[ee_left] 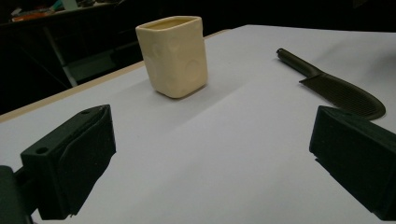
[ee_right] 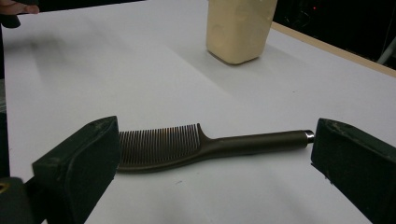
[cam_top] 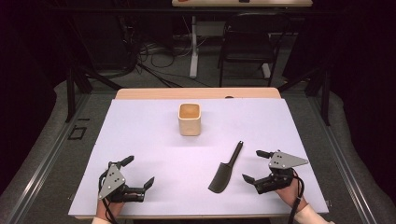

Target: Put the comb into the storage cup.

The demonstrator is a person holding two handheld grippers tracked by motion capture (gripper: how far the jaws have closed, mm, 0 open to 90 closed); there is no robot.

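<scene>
Two grippers rest low over the near half of the table (cam_top: 140,121), one in each of the person's hands, and both stand with their jaws spread wide and nothing between the pads. The left gripper (cam_top: 138,171) sits near the front left corner of the white sheet that covers the table, well apart from everything else. The right gripper (cam_top: 254,164) sits toward the front right, just beside a dark comb (cam_top: 225,169), with its jaws pointing across at it.

That comb lies flat on the sheet, its toothed blade toward the person and its slim handle angled away toward the far right. Seen from the right gripper view, the comb (ee_right: 205,144) stretches across the gap between the two black jaws, teeth upward in the picture and the metal-tipped end of the handle close to the right jaw; it looks to lie a little beyond the pads rather than against them, though the angle makes that hard to judge.

A cream cup (cam_top: 189,119) with rounded square sides stands upright near the middle of the table, farther from the person than the comb and apart from it. From the left gripper view the cup (ee_left: 173,56) shows shallow round dimples on its walls, and the comb (ee_left: 336,86) lies off to its right.
</scene>
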